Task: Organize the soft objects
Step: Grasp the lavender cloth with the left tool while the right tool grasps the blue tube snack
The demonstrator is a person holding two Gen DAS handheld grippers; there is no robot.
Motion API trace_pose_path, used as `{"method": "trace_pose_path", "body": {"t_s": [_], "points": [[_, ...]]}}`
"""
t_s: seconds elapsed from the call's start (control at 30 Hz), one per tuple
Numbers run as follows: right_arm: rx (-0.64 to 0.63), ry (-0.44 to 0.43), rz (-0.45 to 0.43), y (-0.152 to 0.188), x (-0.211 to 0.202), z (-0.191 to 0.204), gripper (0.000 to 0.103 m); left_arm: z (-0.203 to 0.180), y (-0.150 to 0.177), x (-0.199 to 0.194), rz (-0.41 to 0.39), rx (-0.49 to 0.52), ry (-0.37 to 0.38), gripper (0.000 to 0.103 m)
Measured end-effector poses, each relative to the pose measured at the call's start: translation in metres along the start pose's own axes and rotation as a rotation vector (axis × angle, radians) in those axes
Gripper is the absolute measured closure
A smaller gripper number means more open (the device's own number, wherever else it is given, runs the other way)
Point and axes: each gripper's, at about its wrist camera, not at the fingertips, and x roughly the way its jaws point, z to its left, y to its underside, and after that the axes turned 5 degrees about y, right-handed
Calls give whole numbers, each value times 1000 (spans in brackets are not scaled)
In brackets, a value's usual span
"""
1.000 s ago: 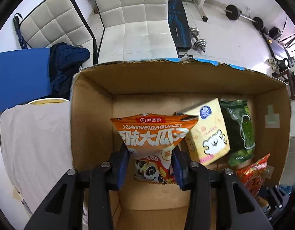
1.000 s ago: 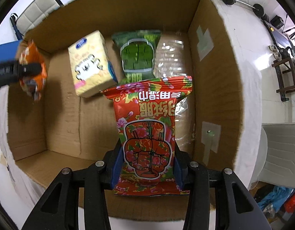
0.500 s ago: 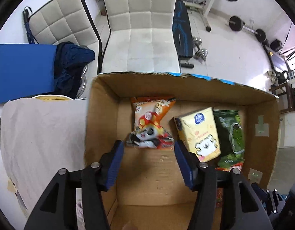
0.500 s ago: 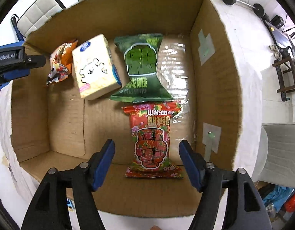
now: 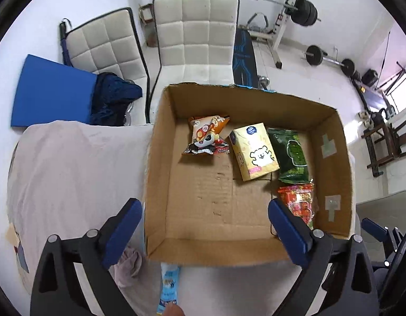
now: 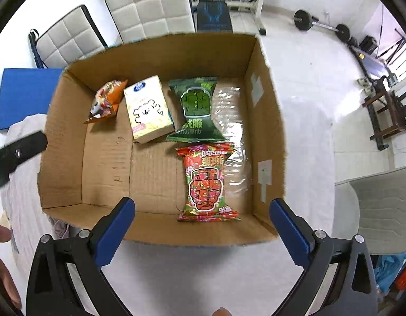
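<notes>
4 soft packets lie inside an open cardboard box [image 6: 266, 121] that sits on a cloth-covered table [image 5: 71, 173]. Along the far wall, from left to right, rest an orange snack bag [image 6: 105, 101], a pale yellow tissue pack [image 6: 147, 109] and a green wipes packet [image 6: 196, 108]. A red flowered packet [image 6: 206, 183] lies flat just in front of the green one, near the right wall, on a sheet of clear plastic [image 6: 230, 121]. The orange bag is crumpled and leans against the far left corner, just beside the tissue pack.

Both tools hover above the near edge of the box. The left gripper [image 5: 203, 226] has its blue-padded jaws spread wide and holds nothing. The right gripper [image 6: 203, 227] is equally wide apart and also empty.

Outside the box, against its near wall, 2 more soft things wait on the table: a small blue-and-white packet [image 5: 169, 287] and a crumpled pinkish cloth [image 5: 130, 262].

The next step is likely fetching these. To do it well, the left gripper should draw back clear of the box wall, drop low over the blue packet, and pinch it across its narrow width so it hangs straight. The bare cardboard floor at the front left offers room to set it flat without crushing the others.
</notes>
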Motion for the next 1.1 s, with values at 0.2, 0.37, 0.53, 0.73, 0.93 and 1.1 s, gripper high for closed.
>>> {"method": "trace_pose_path", "body": {"t_s": [0.2, 0.37, 0.53, 0.73, 0.93, 1.1], "points": [[1, 22, -77, 19, -43, -7, 0, -13, 28, -36, -76, 13, -16, 4], [2, 23, -130, 39, -76, -18, 0, -26, 49, -59, -102, 17, -17, 4], [-5, 6, -162, 56, -102, -27, 0, -38, 68, -80, -137, 6, -44, 4], [-3, -65, -124, 76, -111, -31, 0, -13, 111, -82, -115, -90, -115, 4], [-65, -155, 3, 110, -76, 23, 0, 64, 157, -52, 8, -207, -255, 4], [-113, -227, 137, 133, -18, 106, 0, 131, 188, -17, 117, -263, -323, 4]]}}
